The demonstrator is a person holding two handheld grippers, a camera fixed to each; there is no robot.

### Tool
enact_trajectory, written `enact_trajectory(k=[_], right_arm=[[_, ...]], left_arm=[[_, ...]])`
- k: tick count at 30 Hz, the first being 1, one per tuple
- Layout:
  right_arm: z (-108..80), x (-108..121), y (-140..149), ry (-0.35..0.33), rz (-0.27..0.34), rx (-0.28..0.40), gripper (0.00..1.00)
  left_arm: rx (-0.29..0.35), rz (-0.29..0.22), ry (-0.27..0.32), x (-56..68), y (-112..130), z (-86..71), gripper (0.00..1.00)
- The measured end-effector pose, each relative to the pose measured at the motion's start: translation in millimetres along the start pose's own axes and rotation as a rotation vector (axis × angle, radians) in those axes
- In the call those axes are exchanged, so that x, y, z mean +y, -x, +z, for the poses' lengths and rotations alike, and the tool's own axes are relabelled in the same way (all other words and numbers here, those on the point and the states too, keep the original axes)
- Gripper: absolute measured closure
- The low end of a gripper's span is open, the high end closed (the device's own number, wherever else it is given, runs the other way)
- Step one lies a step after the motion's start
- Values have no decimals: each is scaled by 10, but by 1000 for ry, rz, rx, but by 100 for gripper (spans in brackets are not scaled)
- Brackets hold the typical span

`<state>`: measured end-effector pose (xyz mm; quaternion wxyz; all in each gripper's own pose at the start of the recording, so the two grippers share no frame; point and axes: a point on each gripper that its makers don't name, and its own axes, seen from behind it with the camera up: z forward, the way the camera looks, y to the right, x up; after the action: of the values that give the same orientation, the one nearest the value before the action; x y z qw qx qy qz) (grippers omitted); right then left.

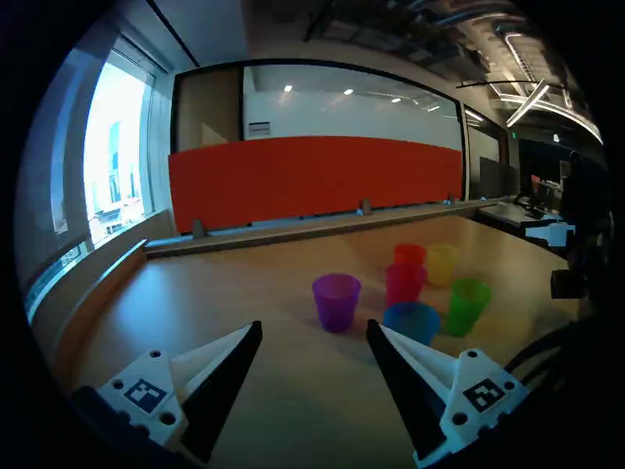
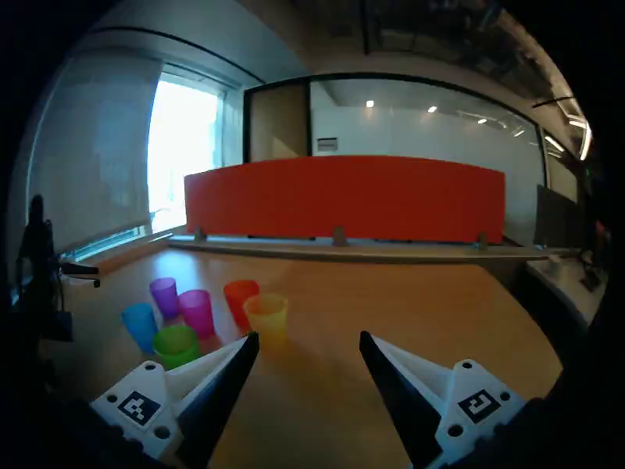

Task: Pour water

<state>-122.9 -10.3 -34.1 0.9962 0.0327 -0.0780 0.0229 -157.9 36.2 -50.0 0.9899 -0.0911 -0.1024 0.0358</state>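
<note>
Left gripper view: my left gripper (image 1: 314, 324) gapes empty, purple cup (image 1: 337, 301) at twelve o'clock; right gripper (image 2: 308, 334) likewise released above the counter (image 2: 437, 313).

Open-plan office
A long wooden desk (image 1: 234, 297) with a red divider panel (image 1: 312, 184) — behind it a glass-walled room (image 1: 351, 109), a tall window (image 1: 121, 109) onto city buildings (image 1: 116, 178), strip lights (image 1: 533, 100) under an exposed ceiling (image 1: 406, 23).

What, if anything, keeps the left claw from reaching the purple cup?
Seemingly nothing, so probably yes: the open left claw faces the purple cup with only table between; the blue cup stands aside.
</note>
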Motion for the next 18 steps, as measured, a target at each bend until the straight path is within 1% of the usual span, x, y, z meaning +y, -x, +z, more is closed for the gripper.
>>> enact_trajectory(k=[3, 6, 9, 12, 15, 18], right_arm=[[-3, 141, -68, 64, 5, 44, 0], [-7, 198, -100, 100, -7, 68, 0], [-14, 210, -128, 124, -13, 87, 0], [-27, 214, -174, 143, -18, 107, 0], [-43, 248, -263, 172, -22, 135, 0], [-59, 284, -353, 197, -31, 162, 0]], left_arm=[[45, -7, -42, -72, -79, -17, 0], [71, -5, -71, -109, -123, -18, 0], [91, 1, -102, -155, -167, -12, 0], [125, 1, -134, -198, -230, -14, 0], [154, -19, -155, -225, -288, -28, 0], [176, -46, -163, -234, -345, -32, 0]])
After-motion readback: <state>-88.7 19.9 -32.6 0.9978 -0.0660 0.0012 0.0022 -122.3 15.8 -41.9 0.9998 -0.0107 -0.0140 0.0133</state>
